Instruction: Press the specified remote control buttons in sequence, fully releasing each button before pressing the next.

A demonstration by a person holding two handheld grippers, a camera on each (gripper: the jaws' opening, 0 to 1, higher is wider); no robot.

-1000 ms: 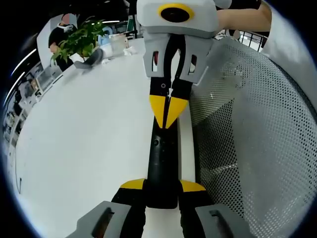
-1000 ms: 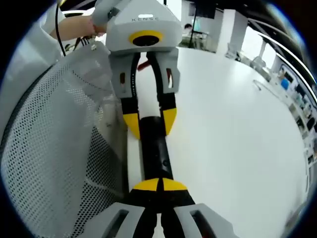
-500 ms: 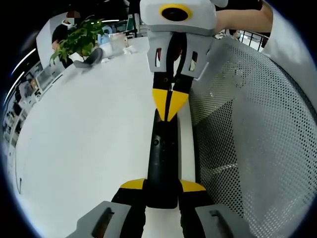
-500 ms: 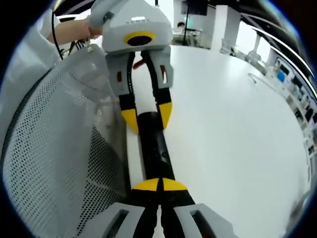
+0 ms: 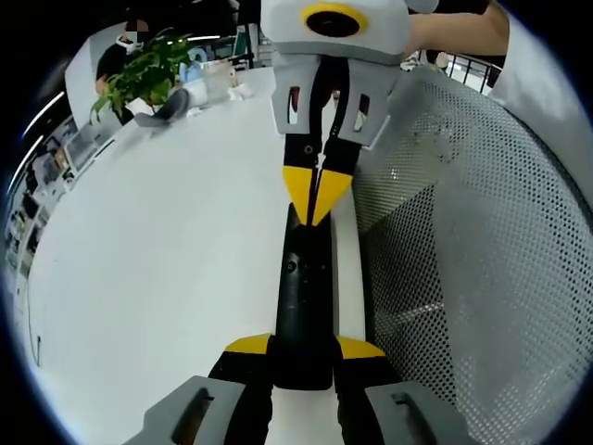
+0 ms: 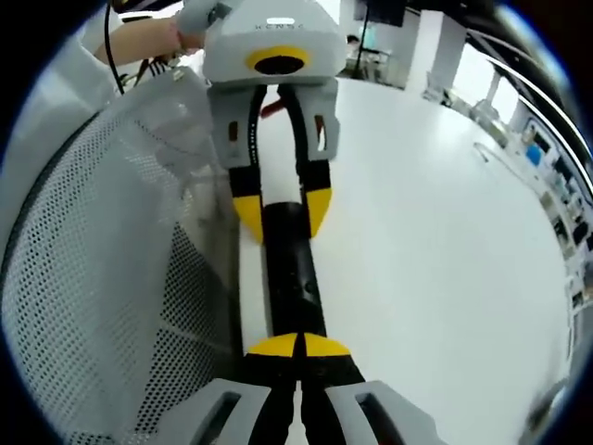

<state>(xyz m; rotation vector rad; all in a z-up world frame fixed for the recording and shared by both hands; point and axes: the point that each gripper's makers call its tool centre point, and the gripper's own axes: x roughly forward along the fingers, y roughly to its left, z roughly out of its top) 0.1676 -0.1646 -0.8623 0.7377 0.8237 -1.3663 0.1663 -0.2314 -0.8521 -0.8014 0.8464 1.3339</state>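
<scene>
I have the remote (image 5: 303,306), long, black and slim, lying on the white table (image 5: 157,269) with a white mesh basket (image 5: 463,260) just beside it.

Handling: my guess is it's light, stiff plastic with smooth sides, so it could skate or pivot under a poke unless one end is pinned. Best hold is across the narrow sides near one end, clear of the buttons. That is how it's held now.

Left gripper (image 5: 303,357): jaws pinching the remote's end, yellow tips either side of the body. In the right gripper view the same left gripper (image 6: 281,206) straddles the remote's (image 6: 293,278) far end.

Right gripper (image 6: 296,345): jaws pressed together, yellow tips meeting in a point on top of the remote at its near end. In the left gripper view that right gripper (image 5: 317,193) points down at the far end of the remote. I can't tell whether it's touching or just above. A small round button (image 5: 292,266) sits further along the body, short of that tip.
</scene>
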